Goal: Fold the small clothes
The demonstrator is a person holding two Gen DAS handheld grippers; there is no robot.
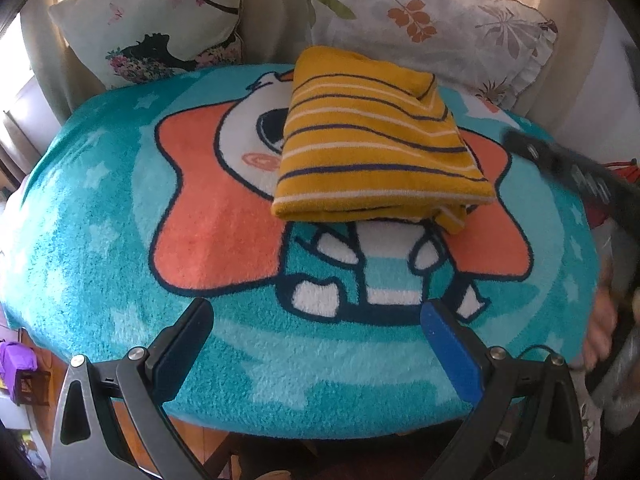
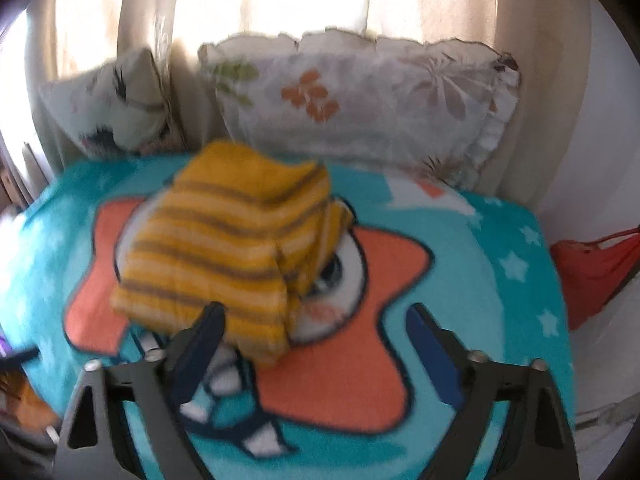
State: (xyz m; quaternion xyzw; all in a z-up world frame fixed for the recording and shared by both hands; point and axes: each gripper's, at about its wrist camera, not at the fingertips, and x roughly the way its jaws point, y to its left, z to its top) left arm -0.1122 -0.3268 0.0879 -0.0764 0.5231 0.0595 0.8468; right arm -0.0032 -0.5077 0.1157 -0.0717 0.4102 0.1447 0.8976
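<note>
Resting folded on the teal cartoon blanket (image 1: 120, 240), your yellow striped garment (image 1: 376, 140) sits toward the pillows (image 1: 432, 32), your left gripper (image 1: 316, 332) jaws apart and empty over open blanket at the near edge, your right gripper (image 2: 316, 328) jaws apart, nothing gripped, beside the garment's near corner.

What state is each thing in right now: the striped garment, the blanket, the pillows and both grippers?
Mustard-yellow knitted garment with navy and white stripes: folded into a compact stack, lying on the blanket, held by neither gripper.
Teal fleece cartoon blanket: spread flat.
Butterfly-print pillow: propped upright behind the blanket.
Leaf-print ruffled pillow: leaning behind the blanket.
Left gripper: open, empty, short of the garment.
Right gripper: open, empty, beside the garment's near edge.
</note>
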